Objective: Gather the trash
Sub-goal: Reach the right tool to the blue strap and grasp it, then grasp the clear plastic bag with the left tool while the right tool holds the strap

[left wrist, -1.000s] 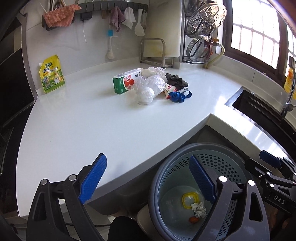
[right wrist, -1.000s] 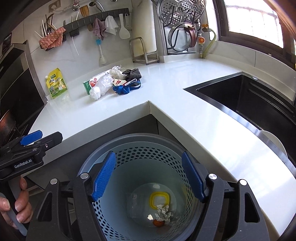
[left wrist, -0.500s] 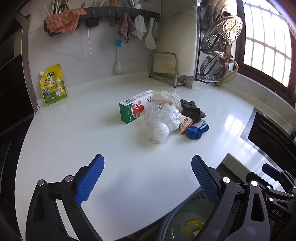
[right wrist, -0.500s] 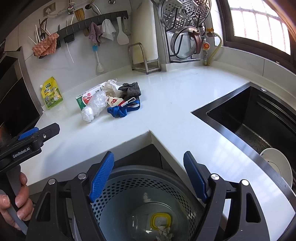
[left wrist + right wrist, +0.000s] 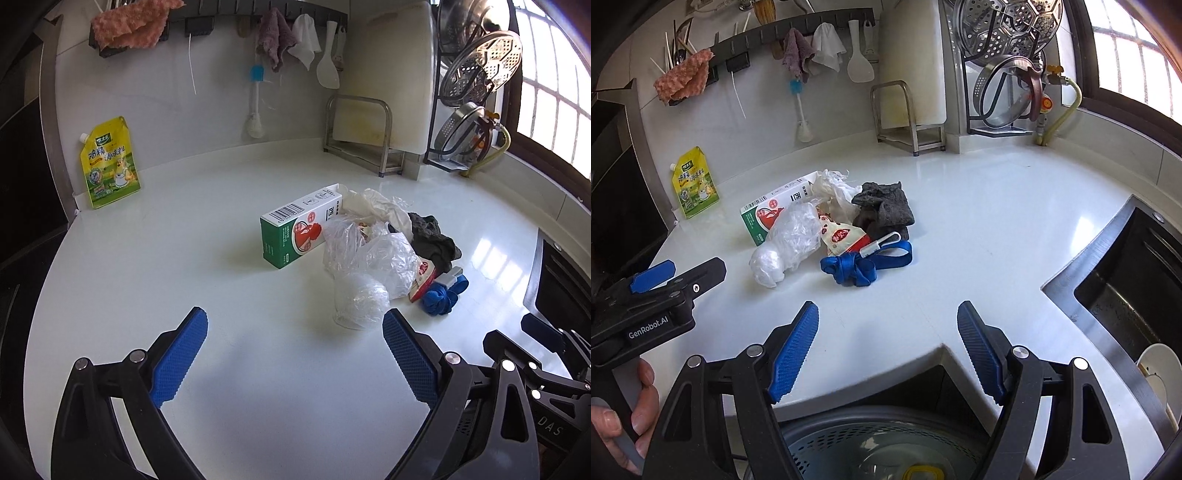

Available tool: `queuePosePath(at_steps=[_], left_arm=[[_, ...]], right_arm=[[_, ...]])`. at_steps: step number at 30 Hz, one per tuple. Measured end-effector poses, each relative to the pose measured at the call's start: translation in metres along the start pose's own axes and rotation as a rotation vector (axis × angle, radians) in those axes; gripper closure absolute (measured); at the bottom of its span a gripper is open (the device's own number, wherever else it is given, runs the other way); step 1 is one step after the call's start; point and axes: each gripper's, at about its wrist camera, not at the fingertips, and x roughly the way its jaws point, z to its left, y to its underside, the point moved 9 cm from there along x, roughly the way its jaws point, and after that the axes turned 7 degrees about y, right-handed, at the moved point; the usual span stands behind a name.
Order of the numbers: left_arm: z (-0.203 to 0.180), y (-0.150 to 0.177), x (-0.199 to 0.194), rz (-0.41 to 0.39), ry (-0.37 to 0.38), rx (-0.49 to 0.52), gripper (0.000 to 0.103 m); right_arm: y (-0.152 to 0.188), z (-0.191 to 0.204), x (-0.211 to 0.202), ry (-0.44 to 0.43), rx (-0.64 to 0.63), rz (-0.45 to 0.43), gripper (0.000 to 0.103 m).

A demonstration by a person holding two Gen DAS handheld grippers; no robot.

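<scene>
Right gripper (image 5: 886,343): jaws spread wide, nothing between the blue pads; it hangs over the inner corner of the white counter (image 5: 979,229). Directly under it, the rim of the grey perforated bin (image 5: 871,435) sits below the counter edge; a yellow ring-shaped item is just visible at the bottom of it.

Left gripper (image 5: 295,350): jaws have just been opening and now stand wide apart, empty, above bare counter. In the right wrist view the person's hand (image 5: 624,417) wraps the left tool's handle at the lower left.

Trash pile lies mid-counter, ahead of both grippers and not touched by either. Nearest the left gripper: crumpled clear plastic bag (image 5: 369,266), its rounded end towards the jaws. Nearest the right gripper: bunched blue strap (image 5: 860,266) with a small white clip. Touching the bag, a red-and-white snack wrapper (image 5: 842,236). Behind these, a green-and-white carton (image 5: 295,229) lying on its side, white crumpled paper or plastic (image 5: 834,188), and a dark grey cloth (image 5: 884,206), all touching in one heap.

Right of the pile, well apart: black sink (image 5: 1126,280), a white dish in it.

Far back: yellow seasoning pouch (image 5: 109,162) leaning on the wall, a metal rack (image 5: 360,133) holding a cutting board, a rail with hanging cloths and a spatula, steamer trays by the window.
</scene>
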Motion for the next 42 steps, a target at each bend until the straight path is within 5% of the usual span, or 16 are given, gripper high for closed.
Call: queuePosePath(at_steps=[29,36,42], left_arm=[[0.004,-0.003,0.008,0.026,0.048,-0.041,0.009],[-0.003,-0.004,0.012,0.037,0.070,-0.044,0.009],[-0.013,-0.007,0.018,0.047,0.081,-0.030,0.009]], right_arm=[[-0.021,0.026,0.070,0.047,-0.036,0.072,0.030],[-0.021,0.029,0.069,0.020,-0.052,0.073,0.063],[-0.022,0.022,0.058,-0.002,-0.034,0.043,0.076]])
